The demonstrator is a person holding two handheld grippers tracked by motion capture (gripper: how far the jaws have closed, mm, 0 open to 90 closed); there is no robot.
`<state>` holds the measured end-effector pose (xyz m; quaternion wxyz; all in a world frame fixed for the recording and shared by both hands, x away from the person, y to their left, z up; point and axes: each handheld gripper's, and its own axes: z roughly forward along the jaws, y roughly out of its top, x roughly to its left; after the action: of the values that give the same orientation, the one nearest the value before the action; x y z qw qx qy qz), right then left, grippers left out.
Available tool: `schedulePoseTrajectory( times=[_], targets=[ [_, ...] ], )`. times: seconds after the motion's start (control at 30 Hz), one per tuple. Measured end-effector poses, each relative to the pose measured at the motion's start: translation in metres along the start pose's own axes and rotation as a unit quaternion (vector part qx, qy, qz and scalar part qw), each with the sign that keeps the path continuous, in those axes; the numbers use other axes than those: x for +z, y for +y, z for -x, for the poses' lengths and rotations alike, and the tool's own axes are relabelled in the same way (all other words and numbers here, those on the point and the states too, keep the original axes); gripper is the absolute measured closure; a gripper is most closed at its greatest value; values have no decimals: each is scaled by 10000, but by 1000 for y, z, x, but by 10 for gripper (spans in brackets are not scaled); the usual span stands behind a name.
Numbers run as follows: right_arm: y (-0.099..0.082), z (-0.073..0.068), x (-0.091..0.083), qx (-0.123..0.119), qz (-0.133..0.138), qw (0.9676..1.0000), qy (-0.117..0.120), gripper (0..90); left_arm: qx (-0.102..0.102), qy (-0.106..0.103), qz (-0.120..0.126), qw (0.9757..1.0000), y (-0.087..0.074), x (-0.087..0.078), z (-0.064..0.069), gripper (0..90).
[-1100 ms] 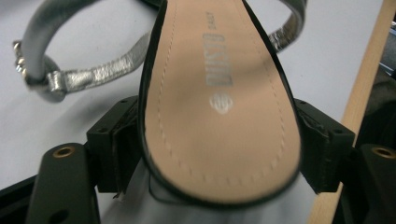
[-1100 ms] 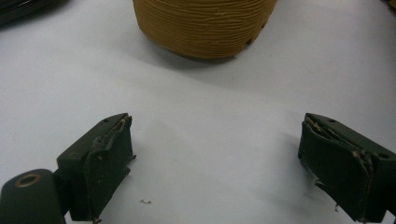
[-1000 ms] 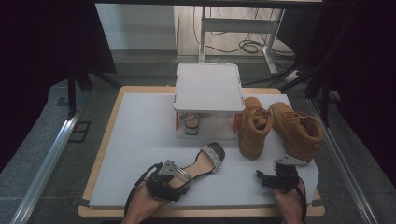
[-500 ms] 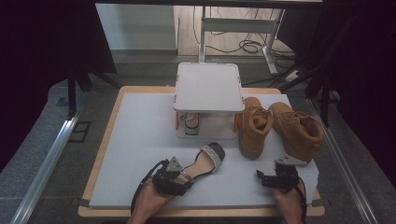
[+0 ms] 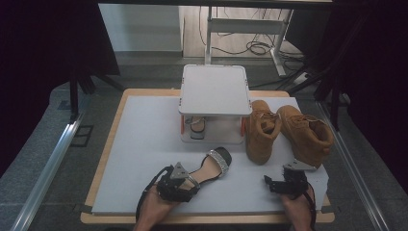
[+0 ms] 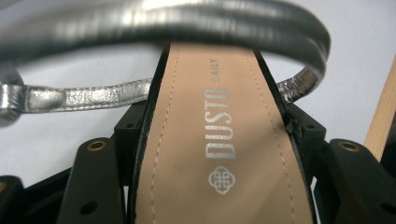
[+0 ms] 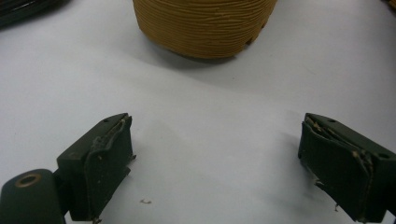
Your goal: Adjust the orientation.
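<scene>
A silver-strapped sandal with a tan insole lies on the white board, toe pointing up and right. My left gripper has its jaws on either side of the heel end. Its jaws have just been closing. In the left gripper view the black pads press both edges of the insole under the silver ankle strap. My right gripper rests at the front right of the board, open and with nothing in it. It faces the ribbed sole of a tan boot.
Two tan boots stand at the right of the board. A small white stand sits at the back middle, with a second sandal under it. The wooden table edge frames the board.
My left gripper's jaws have narrowed onto the sandal's heel end and the left hand has shifted slightly right. The right gripper and the boots have not moved.
</scene>
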<state>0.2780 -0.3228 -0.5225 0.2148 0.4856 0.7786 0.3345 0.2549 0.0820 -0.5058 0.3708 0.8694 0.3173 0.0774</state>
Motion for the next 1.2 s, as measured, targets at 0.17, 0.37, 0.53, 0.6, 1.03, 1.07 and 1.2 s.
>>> schedulePoseTrajectory(
  times=[0.17,0.37,0.53,0.6,1.03,1.07,1.2],
  targets=[
    [0,0,0,1,0,10000,0,100,19,2,89,10000,1,-3,1,391],
    [0,0,0,2,0,10000,0,100,23,36,163,9999,0,-4,0,392],
    [0,0,0,2,-2,10000,1,100,-34,-6,250,9997,1,-8,-1,392],
    [0,0,0,1,-1,10000,0,100,-54,-13,292,9996,3,-10,-1,392],
    [0,0,0,2,-1,10000,1,100,-253,202,552,9980,18,-10,-2,392],
    [0,0,0,2,-1,10000,1,100,-253,202,552,9980,18,-10,-2,392],
    [0,0,0,5,-3,10000,3,100,-257,266,599,9975,25,-8,-2,392]
  ],
)
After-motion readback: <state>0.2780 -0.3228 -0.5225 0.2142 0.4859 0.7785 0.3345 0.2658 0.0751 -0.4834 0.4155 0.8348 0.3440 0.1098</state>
